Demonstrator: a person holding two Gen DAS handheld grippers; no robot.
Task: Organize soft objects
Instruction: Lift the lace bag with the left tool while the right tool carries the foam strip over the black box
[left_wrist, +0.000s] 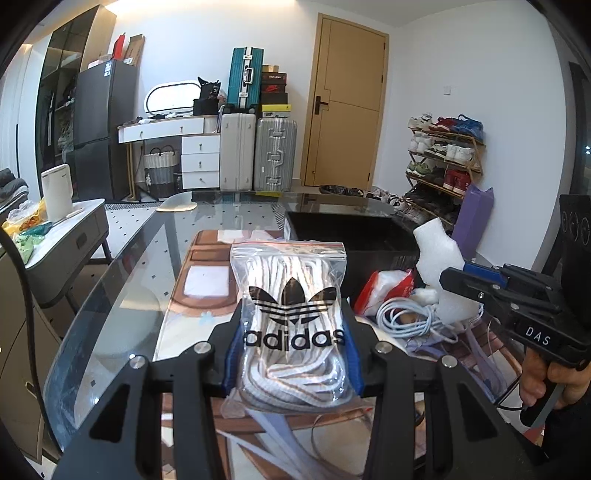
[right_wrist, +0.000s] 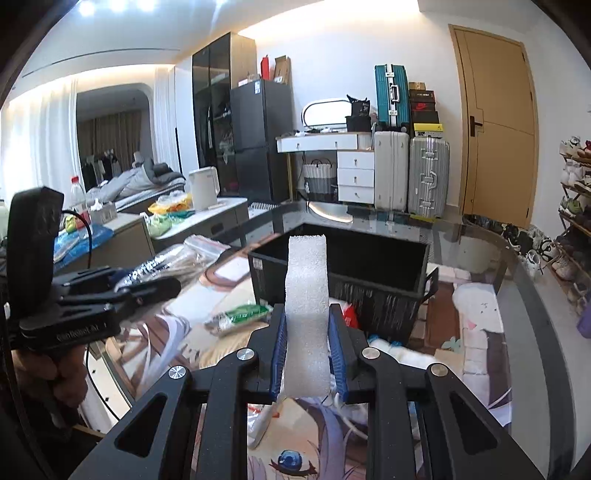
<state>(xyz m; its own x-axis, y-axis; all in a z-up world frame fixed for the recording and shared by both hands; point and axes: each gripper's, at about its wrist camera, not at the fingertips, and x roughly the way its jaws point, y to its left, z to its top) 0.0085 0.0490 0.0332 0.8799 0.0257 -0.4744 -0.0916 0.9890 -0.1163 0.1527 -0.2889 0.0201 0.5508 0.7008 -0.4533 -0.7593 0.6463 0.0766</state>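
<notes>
My left gripper (left_wrist: 293, 350) is shut on a clear zip bag of white laces with an Adidas logo (left_wrist: 291, 317) and holds it upright above the table. My right gripper (right_wrist: 308, 354) is shut on a white foam strip (right_wrist: 306, 295), held upright just in front of the black bin (right_wrist: 380, 291). In the left wrist view the right gripper (left_wrist: 458, 278) holds the foam (left_wrist: 437, 251) beside the bin (left_wrist: 354, 236). In the right wrist view the left gripper (right_wrist: 162, 286) holds the bag (right_wrist: 177, 258) at the left.
On the glass table (left_wrist: 140, 258) lie a coil of white cable (left_wrist: 406, 317), a red-and-white plastic bag (left_wrist: 384, 288), a green packet (right_wrist: 240, 314) and purple straps (left_wrist: 480, 354) on a printed mat. Suitcases, drawers and a shoe rack stand behind.
</notes>
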